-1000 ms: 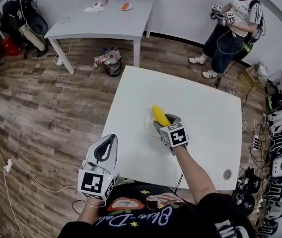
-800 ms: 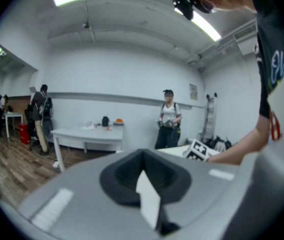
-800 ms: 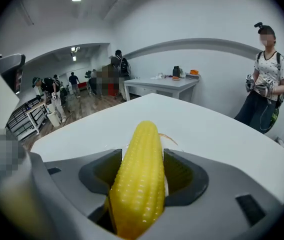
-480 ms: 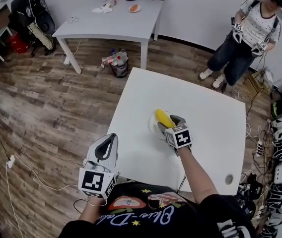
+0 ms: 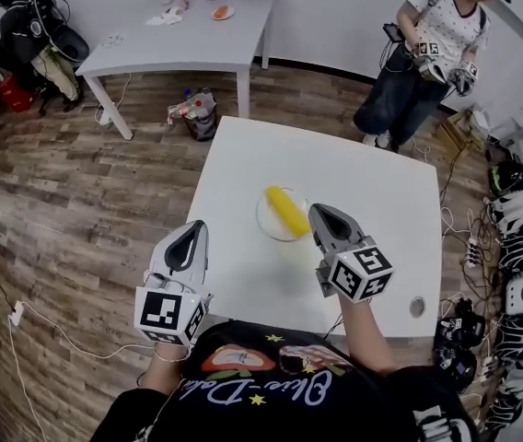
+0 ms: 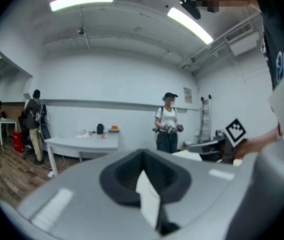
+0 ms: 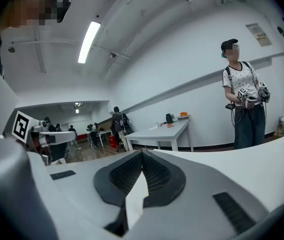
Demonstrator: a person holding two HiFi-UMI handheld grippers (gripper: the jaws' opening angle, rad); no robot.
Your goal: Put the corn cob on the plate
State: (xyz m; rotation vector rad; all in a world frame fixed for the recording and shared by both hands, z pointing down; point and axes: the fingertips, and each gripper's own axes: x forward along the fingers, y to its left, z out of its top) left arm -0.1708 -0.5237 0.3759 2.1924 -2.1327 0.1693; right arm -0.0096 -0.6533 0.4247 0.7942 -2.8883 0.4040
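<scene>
Yellow corn cob, lying diagonally across plate

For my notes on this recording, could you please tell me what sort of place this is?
Probably a lab or workroom: plain white tables, a wood floor with gear lined up, and another person holding similar tools.

**Legible writing: one shirt print only**
On the black shirt at the near edge of the head view, a pale cursive print is seen upside down and can be read only as far as "Blue-D". A notice high on the far wall and a wall sheet are too small to be read. The square marker on the left gripper bears a pattern, not characters.
</scene>
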